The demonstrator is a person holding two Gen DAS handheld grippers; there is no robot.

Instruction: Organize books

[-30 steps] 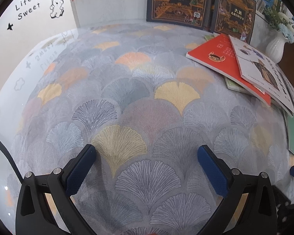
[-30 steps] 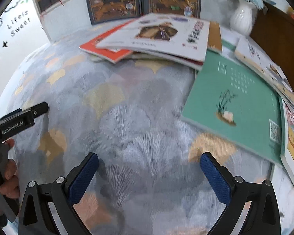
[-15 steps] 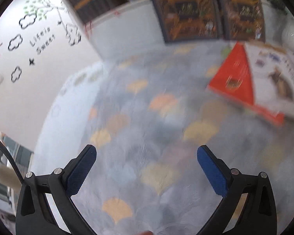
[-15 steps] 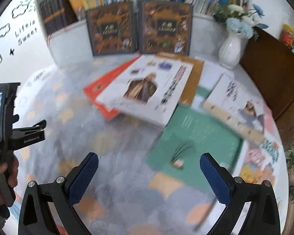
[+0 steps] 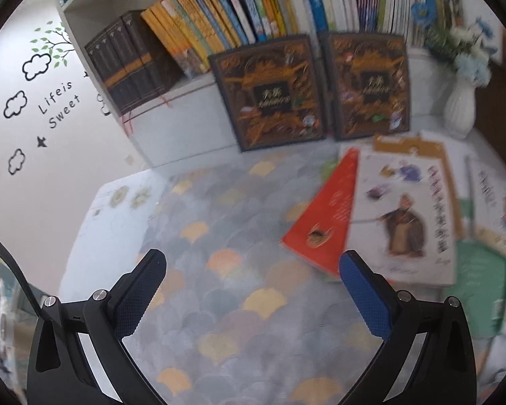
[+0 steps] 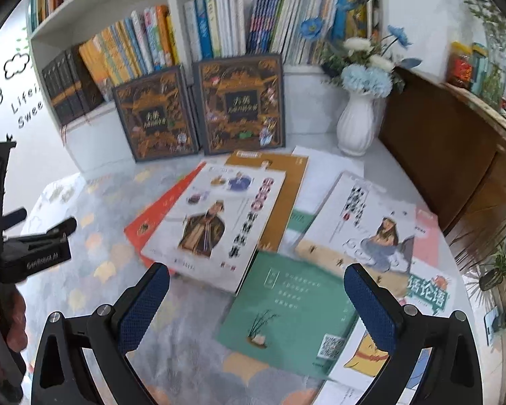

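Note:
Several thin books lie spread on the patterned tablecloth. A white book with a robed figure lies on a red book and a tan book. A green book lies nearest, between my right fingers. A second white book lies to the right. In the left wrist view the red book and the white book lie right of centre. My left gripper is open and empty above bare cloth. My right gripper is open and empty above the green book.
A white bookshelf full of upright books stands at the back. Two dark ornate books lean against it. A white vase of flowers stands at the back right beside a wooden cabinet. The left gripper's body shows at the left.
Both grippers have risen and pulled back from the table, so the views now take in the bookshelf and the whole spread of books. Both stay open.

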